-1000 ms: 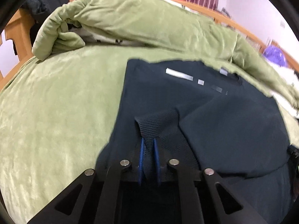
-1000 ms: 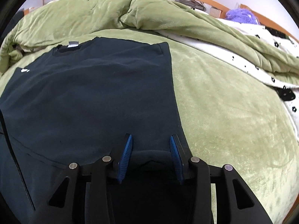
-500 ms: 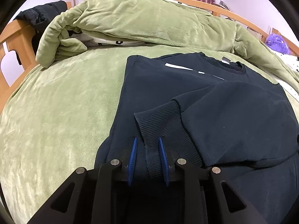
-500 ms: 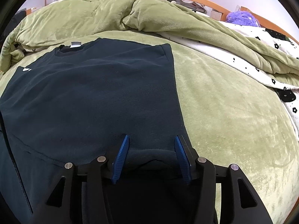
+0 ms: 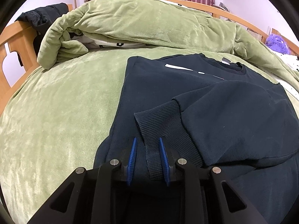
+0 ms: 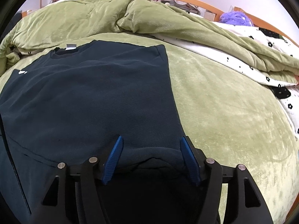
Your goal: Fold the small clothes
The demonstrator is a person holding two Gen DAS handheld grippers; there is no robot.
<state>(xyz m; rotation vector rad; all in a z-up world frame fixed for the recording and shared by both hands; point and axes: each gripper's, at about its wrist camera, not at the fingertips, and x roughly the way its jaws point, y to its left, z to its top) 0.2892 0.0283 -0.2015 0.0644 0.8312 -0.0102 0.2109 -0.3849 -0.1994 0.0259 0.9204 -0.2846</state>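
Green bedding (image 5: 56,102) lies bare beside the sweater (image 5: 233,112); left gripper (image 5: 147,156) apart, right gripper (image 6: 150,155) opening.

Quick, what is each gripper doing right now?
Left gripper: slightly open, ribbed sleeve cuff loose between its pads.
Right gripper: opening, over the sweatshirt hem.

No word, number or brand name can be read. The dark sweatshirt (image 5: 214,100) carries a white printed mark (image 5: 177,67) on its chest below the neckline, shape only, without legible letters. A small grey tag (image 6: 71,46) at the collar shows blank; any print is too small to tell.
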